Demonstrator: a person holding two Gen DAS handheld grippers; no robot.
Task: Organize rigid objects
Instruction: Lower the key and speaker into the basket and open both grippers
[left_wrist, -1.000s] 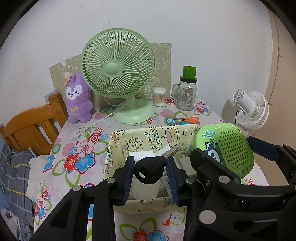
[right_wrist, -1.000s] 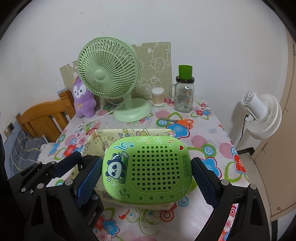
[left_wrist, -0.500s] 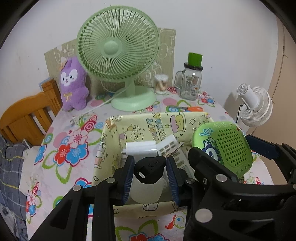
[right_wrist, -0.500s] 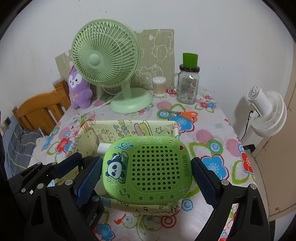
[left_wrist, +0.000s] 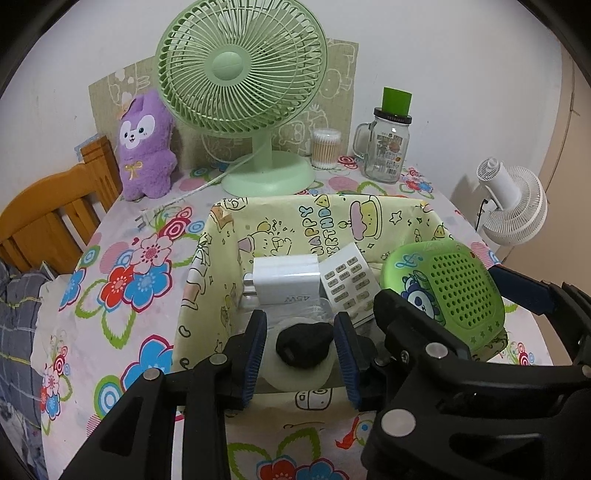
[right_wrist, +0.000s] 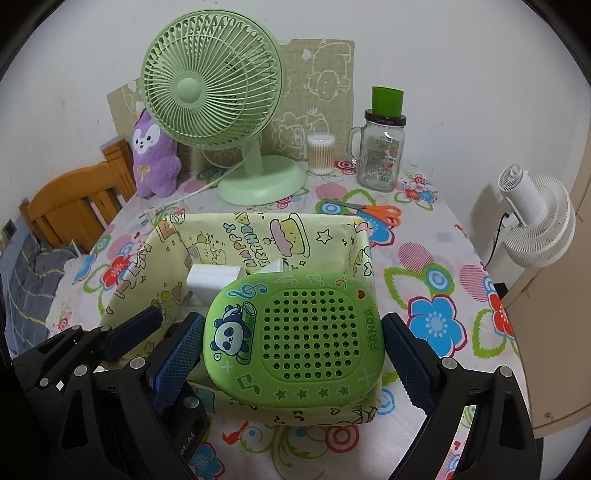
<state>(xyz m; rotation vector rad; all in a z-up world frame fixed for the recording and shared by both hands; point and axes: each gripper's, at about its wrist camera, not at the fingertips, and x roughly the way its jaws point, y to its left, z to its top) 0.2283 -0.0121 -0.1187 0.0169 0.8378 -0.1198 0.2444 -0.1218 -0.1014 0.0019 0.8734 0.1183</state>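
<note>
From your left wrist camera, your left tongs (left_wrist: 300, 350) are spread, with a gap on each side of the black key fob (left_wrist: 304, 344). The fob lies inside the yellow box (left_wrist: 218, 258), on a pale round thing at the near end. Behind it in the box sit a white charger (left_wrist: 286, 280) and a small white remote (left_wrist: 349, 282). At the right, the green panda case (left_wrist: 448, 291) hangs over the box's right side. The box rests on the flowered counter (left_wrist: 140, 266), in front of the green fan (left_wrist: 242, 66).

From your right wrist camera, your right tongs (right_wrist: 291, 349) pinch the green panda case (right_wrist: 295, 332) by its two side edges, above the near right corner of the box (right_wrist: 258, 236). Orange scissors (right_wrist: 373, 212) lie on the counter beyond the box, near the glass jar (right_wrist: 382, 158).
</note>
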